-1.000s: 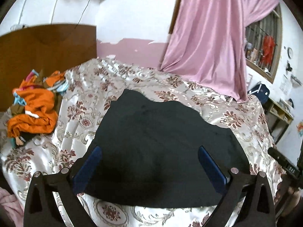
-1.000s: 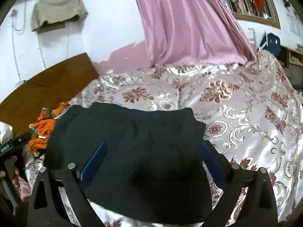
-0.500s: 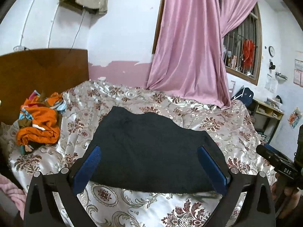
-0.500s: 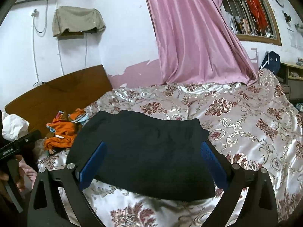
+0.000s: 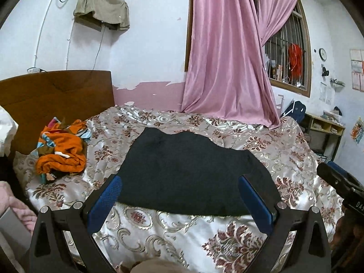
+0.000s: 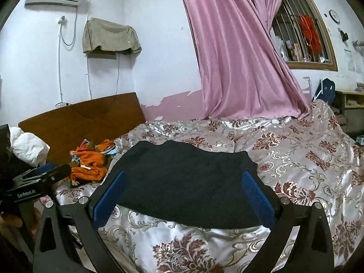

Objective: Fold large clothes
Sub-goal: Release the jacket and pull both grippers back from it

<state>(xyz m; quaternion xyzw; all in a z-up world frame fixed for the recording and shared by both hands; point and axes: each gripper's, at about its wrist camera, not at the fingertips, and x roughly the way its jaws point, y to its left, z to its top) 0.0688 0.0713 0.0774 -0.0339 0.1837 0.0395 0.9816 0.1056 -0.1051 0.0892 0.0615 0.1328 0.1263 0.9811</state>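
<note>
A folded black garment [image 5: 188, 173] lies flat on the floral bedspread [image 5: 177, 234], also seen as the black garment [image 6: 186, 182] in the right wrist view. My left gripper [image 5: 179, 193] hangs open above the garment's near edge, its blue pads [image 5: 105, 201] spread wide and holding nothing. My right gripper [image 6: 184, 193] is likewise open and empty, hovering over the same near edge. The right gripper's body [image 5: 341, 186] shows at the right edge of the left wrist view, and the left gripper's body [image 6: 34, 182] shows at the left of the right wrist view.
A heap of orange and mixed clothes [image 5: 61, 150] sits by the wooden headboard [image 5: 56, 93]. A pink curtain [image 5: 227, 56] falls onto the bed's far side. A person's hand [image 5: 13, 207] is at the left edge. Shelves [image 5: 325, 127] stand at the right.
Both grippers have pulled back and risen away from the black garment, which now looks smaller and lies untouched; more of the wall and the near bedspread shows.
</note>
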